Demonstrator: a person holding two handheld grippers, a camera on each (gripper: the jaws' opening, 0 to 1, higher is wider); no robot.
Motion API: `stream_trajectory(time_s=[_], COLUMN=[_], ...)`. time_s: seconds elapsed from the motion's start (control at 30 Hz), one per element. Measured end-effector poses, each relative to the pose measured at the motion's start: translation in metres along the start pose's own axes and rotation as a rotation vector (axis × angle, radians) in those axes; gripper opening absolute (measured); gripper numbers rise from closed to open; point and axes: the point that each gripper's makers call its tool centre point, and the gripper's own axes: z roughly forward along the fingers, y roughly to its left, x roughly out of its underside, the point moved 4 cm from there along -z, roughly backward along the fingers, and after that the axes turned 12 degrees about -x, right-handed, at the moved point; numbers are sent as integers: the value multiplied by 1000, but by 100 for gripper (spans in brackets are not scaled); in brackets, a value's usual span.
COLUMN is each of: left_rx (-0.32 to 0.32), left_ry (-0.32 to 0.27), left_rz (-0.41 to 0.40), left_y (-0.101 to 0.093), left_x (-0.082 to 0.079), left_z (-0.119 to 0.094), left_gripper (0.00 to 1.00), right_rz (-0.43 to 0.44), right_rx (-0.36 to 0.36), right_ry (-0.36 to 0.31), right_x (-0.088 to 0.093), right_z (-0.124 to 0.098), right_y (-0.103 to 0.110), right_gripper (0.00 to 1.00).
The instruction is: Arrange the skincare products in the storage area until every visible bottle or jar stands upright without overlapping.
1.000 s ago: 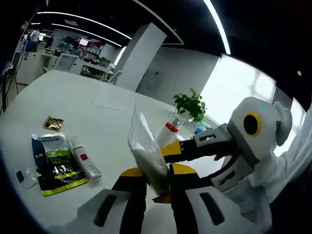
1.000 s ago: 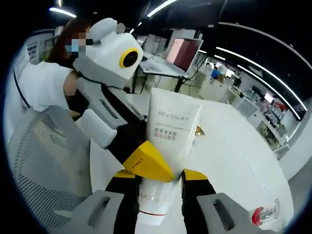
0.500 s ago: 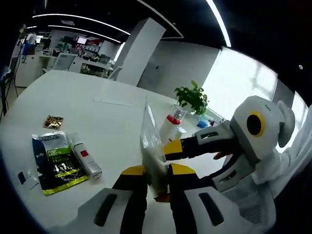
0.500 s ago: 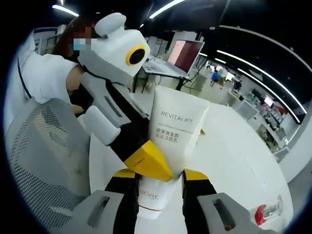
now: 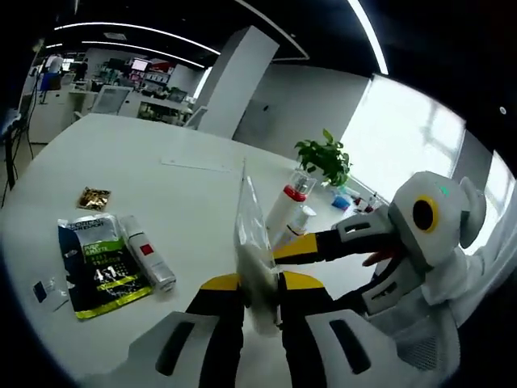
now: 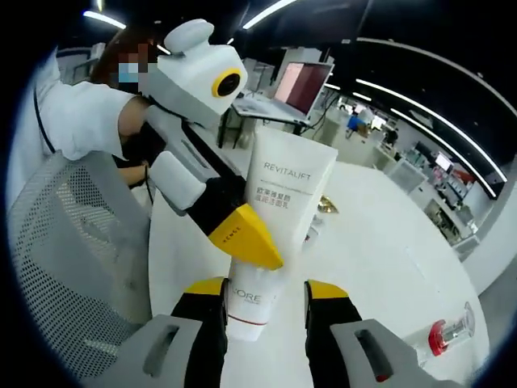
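A white REVITALIFT tube [image 6: 287, 202] stands upright in the air above the white table [image 5: 170, 186]. In the left gripper view it shows edge-on as the tube [image 5: 253, 242], with my left gripper [image 5: 260, 283] shut on its lower part. The right gripper's yellow finger [image 5: 300, 246] comes in from the right beside it. In the right gripper view the left gripper's yellow finger [image 6: 242, 234] lies across the tube's front. My right gripper [image 6: 265, 288] is open, with the tube's cap end low between its jaws and a gap on the right.
On the table lie a dark sachet with a green label [image 5: 95, 267], a slim white stick with a red mark [image 5: 145, 260] and a small gold packet [image 5: 94, 197]. A red-capped bottle [image 5: 289, 206] and a potted plant [image 5: 325, 159] stand further back. A mesh chair [image 6: 73, 242] is close by.
The tube has drawn up and away from the right jaws, which no longer press it. The left gripper still holds it, now turned more edge-on in its own view.
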Motion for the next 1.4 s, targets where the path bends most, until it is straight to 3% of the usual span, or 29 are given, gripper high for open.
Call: stream_trajectory(time_s=[0.4,0.83,1.23,1.4], left_rx=[-2,-21,-33,-15], left_ry=[37,52,42,27], left_rz=[17,66,166,263], left_y=[2,2,-3,-11], left_x=[7,11,10,10], left_z=[2,1,2,3], left_gripper=[11,11,11,11], right_rz=[52,170,210,203], right_rx=[47,129,149,178], right_ry=[-6,-33,-34,-42], right_x=[15,40,50,49], right_z=[-20,-46,-57,-70], right_y=[-4,-11,-13,-20], right_gripper=[34,43,48,46])
